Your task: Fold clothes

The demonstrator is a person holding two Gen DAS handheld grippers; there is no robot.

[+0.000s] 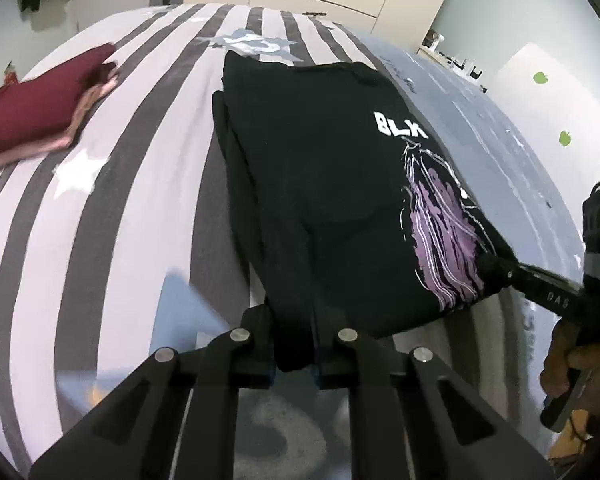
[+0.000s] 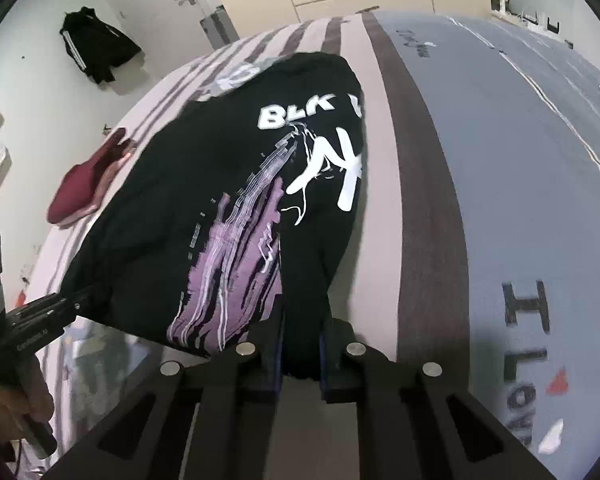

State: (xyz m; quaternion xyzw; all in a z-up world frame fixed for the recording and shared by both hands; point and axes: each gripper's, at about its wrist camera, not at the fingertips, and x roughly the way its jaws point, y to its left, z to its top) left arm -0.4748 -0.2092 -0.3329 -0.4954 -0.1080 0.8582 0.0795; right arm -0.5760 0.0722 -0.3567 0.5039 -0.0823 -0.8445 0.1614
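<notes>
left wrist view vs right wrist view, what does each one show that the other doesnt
Only the left wrist view shows green stickers on the far wall. Only the right wrist view shows a black jacket hanging by a door and "I LOVE" lettering on the grey bedding. Both show the black printed t-shirt clamped at its near edge by the left gripper and right gripper, and folded maroon clothes on the striped bed.

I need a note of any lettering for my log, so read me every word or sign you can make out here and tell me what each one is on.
"BLK": white print on the black T-shirt, above its purple graphic.
A big white "NY"-style sign: same shirt, right wrist view, partly folded under.
"I LOV": black letters with a red heart, on the grey side of the bedspread; the rest is cut off.
Small script further up the bedspread: too blurred.
White lettering on each tool's body: too small.
</notes>
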